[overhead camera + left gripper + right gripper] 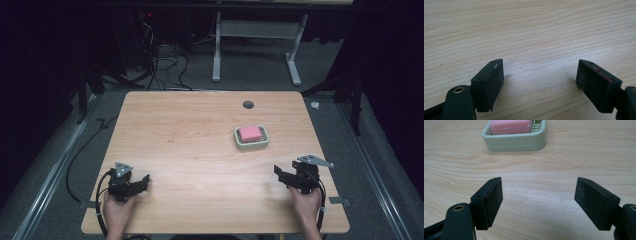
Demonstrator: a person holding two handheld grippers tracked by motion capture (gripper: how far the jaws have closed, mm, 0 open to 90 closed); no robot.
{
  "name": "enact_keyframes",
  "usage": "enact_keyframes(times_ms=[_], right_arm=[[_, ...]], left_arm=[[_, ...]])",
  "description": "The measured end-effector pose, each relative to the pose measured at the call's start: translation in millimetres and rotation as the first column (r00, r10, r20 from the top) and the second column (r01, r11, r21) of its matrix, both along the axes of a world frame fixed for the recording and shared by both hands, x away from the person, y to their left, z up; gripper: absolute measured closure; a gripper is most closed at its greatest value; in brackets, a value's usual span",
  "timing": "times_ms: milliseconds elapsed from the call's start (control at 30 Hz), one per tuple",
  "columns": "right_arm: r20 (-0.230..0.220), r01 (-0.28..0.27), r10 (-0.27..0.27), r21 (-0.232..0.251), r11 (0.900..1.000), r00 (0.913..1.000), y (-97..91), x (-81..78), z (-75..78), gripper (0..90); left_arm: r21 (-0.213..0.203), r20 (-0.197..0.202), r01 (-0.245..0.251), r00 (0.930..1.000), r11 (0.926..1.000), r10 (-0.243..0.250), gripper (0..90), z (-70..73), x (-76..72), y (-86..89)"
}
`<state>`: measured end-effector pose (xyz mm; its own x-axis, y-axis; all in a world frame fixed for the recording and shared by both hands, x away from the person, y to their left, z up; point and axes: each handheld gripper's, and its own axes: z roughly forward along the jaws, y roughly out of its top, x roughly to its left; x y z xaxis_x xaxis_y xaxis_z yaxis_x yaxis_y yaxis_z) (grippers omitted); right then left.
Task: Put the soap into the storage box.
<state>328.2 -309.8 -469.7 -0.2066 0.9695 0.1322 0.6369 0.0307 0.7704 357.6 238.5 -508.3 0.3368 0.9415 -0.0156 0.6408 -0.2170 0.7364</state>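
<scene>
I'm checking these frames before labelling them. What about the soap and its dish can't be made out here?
- Right gripper view: the far part of the pink soap and of the green dish is cut off by the top edge.
- High view: the dish's ribs under the soap are too small to make out.
- Soap underside: hidden by the dish.

Far end of pink soap [510,126] and dish [516,141], perhaps half, beyond frame edge

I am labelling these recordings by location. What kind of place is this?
Probably a lab or recording workspace, not a home. A bare wooden table stands on grey carpet between dark curtains, loose cables lie on the floor behind it, and a soap dish with pink soap is set out alone.
</scene>
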Motion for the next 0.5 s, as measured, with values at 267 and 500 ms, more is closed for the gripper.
enact_keyframes(times_ms=[267, 500], right_arm=[[-0.008, -0.014, 0.014, -0.015, 0.9998, 0.9999, 4.8, -3.0, -5.7, 23.6], [-0.017, -0.027, 0.026, -0.035, 0.9990, 0.9995, 8.3, -5.5, -11.6, 23.8]], left_arm=[[0.000, 0.000, 0.000, 1.0000, 1.0000, 0.000, 22.8, 0.0, 0.0, 0.0], [0.000, 0.000, 0.000, 1.0000, 1.0000, 0.000, 22.8, 0.0, 0.0, 0.0]])
